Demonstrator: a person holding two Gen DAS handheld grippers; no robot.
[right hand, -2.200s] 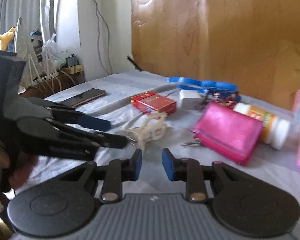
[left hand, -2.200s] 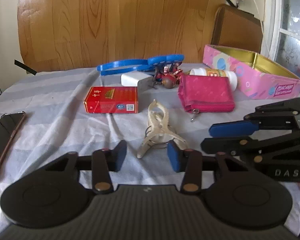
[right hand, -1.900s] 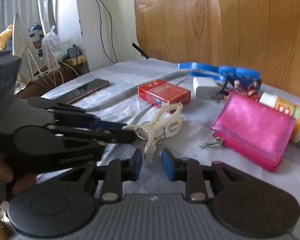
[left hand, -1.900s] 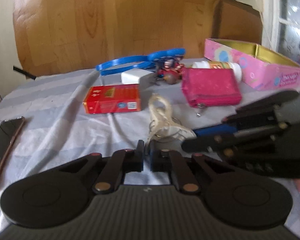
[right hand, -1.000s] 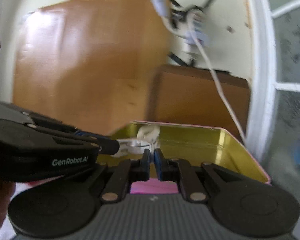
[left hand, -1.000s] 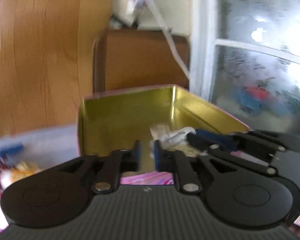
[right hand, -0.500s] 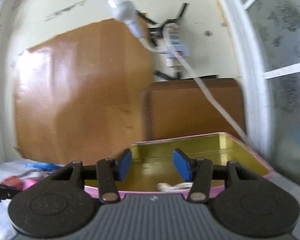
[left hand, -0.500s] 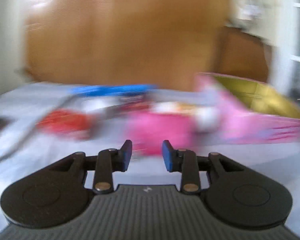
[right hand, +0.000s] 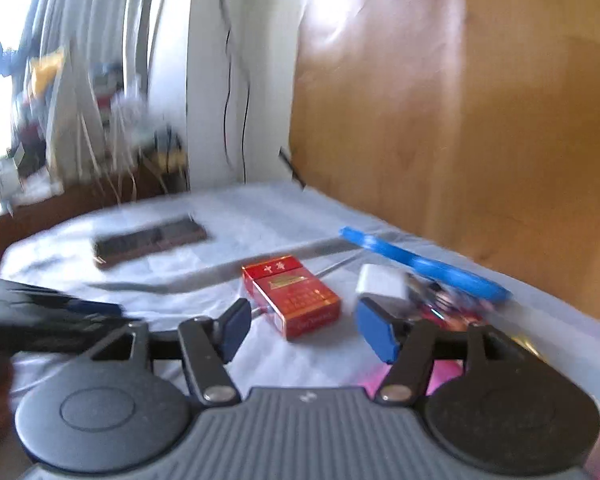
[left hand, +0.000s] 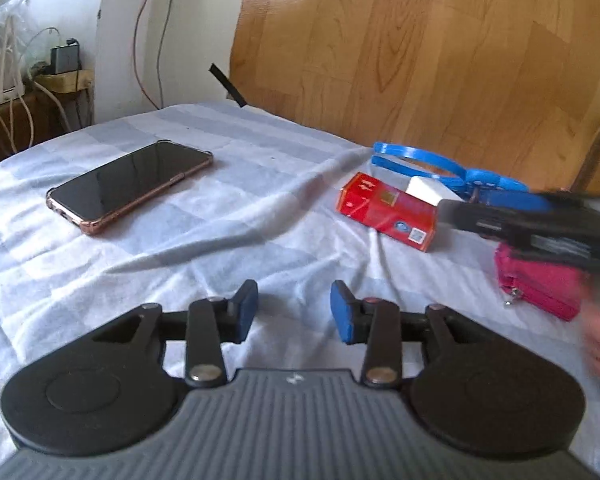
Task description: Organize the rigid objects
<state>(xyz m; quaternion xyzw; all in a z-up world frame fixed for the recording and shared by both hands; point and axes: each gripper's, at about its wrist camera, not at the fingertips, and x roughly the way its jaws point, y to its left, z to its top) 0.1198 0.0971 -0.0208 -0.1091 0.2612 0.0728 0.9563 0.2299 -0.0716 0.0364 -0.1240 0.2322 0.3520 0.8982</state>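
Presently: both claws empty and spread above the cloth-covered table

Left claw [left hand: 294,312]: jaws apart, having just been opening, nothing between the blue pads. Bare striped grey-white cloth [left hand: 220,240] lies directly beneath and ahead of it. Ahead and to its left, well apart, a black smartphone in a rose-gold case [left hand: 130,186] lies flat, screen up. Ahead and to its right sits a red rectangular cardboard packet [left hand: 386,212], lying flat. Just behind that packet, a white plastic block [left hand: 430,192] and a flat blue plastic hoop-shaped item [left hand: 452,168] rest near the wooden board. Further right, a bright pink fabric zip pouch [left hand: 540,284] lies on the cloth, partly covered by the blurred right claw [left hand: 540,216].

Right claw [right hand: 300,330]: jaws wide, having just been opening, nothing gripped. The red packet [right hand: 294,294] lies just ahead, seen between its pads but untouched. The white block [right hand: 380,284] is beside the right pad. This view is motion-blurred; small items beyond the block cannot be identified.
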